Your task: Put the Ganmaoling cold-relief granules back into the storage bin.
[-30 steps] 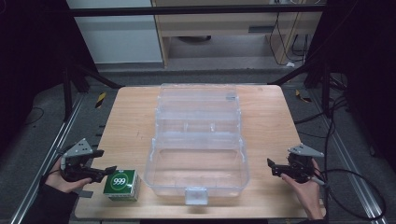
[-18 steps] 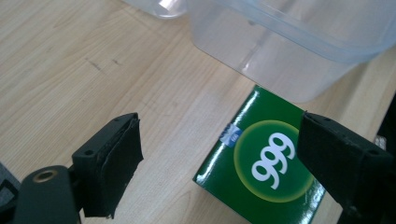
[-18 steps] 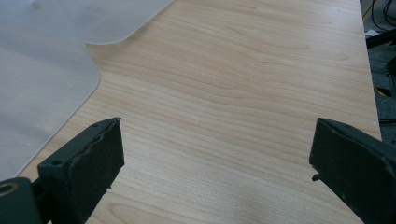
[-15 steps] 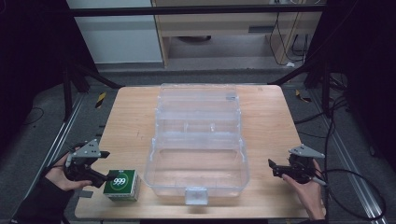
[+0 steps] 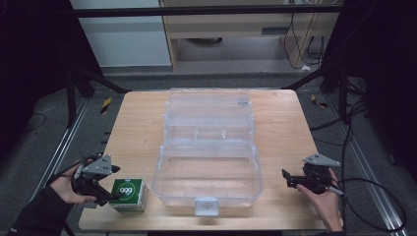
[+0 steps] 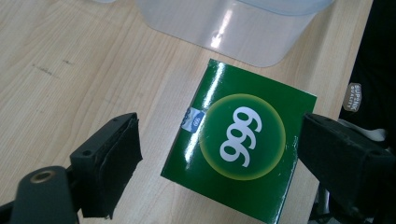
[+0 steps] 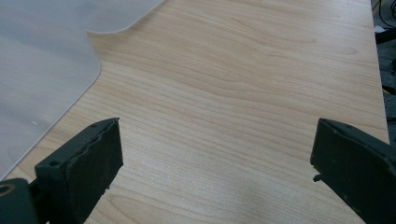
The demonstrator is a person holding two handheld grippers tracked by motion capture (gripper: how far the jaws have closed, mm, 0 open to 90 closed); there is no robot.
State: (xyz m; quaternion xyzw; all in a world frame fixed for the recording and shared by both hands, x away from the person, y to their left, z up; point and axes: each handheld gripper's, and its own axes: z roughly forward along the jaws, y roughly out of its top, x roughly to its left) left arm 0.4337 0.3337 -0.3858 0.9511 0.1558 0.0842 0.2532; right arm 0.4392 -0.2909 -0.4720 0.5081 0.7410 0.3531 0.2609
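A green box point(image 5: 129, 194) with "999" in a yellow circle sits on the wooden table point(image 5: 133, 132) near its front left corner. In the left gripper view the box point(image 6: 243, 140) lies between the jaws. My left gripper point(image 5: 114, 185) point(image 6: 219, 154) is open. Its jaws have just been opening; one pad point(image 6: 116, 154) stands well off the box and the other pad point(image 6: 336, 154) is close to its far edge. My right gripper point(image 5: 288, 179) point(image 7: 215, 158) hovers open over bare wood at the front right, nothing between its jaws.
A large clear plastic case point(image 5: 206, 147) lies open in the middle of the table, lid folded back, latch at its front. Its rounded corner shows in the left gripper view point(image 6: 233, 28) and the right gripper view point(image 7: 42, 70). Dark floor and frame rails surround the table.
The left gripper's jaws have spread apart around the green box, which stays on the table. The right gripper has not moved.
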